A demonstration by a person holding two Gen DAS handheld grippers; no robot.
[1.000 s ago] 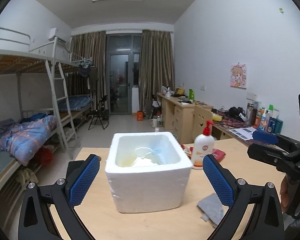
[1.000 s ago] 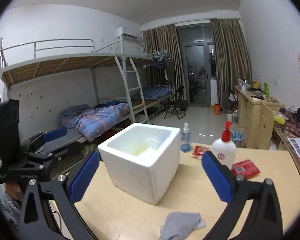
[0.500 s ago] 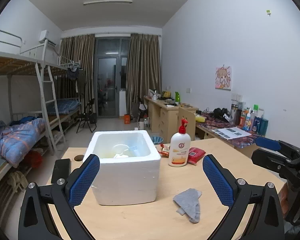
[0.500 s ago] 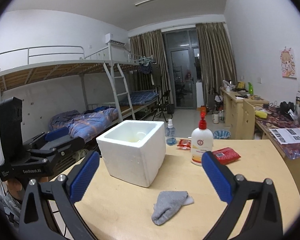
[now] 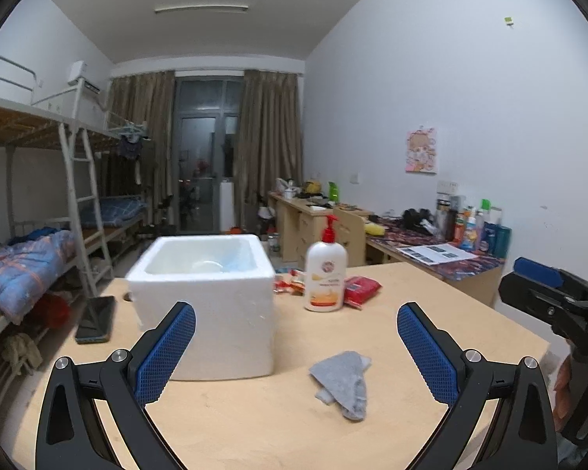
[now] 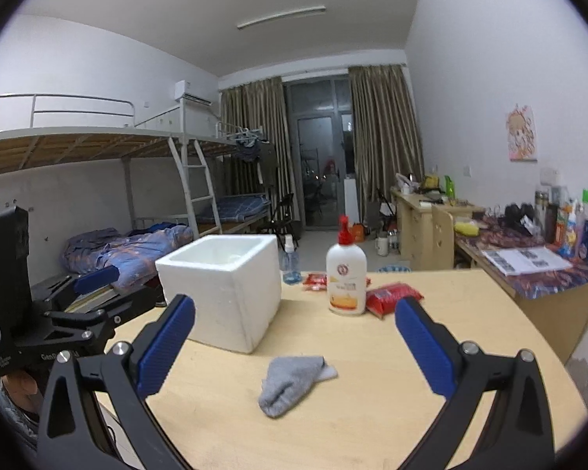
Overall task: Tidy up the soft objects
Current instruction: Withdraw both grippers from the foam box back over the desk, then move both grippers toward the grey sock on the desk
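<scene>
On the table (image 5: 431, 293), the sock (image 5: 343, 376) lies at the near middle. The foam box (image 5: 211, 305) stands at ten o'clock from it, the pump bottle (image 5: 326, 274) at twelve. A packet (image 5: 360, 286) touches the bottle at its three o'clock. A phone (image 5: 95, 319) lies at the box's nine o'clock.

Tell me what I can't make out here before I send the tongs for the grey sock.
- Foam box contents: left wrist view shows a pale round shape, blurred; right wrist view's near wall hides the inside.
- Pump bottle label: too small in both views.
- Sock underside and folds: hidden by the sock itself.
</scene>
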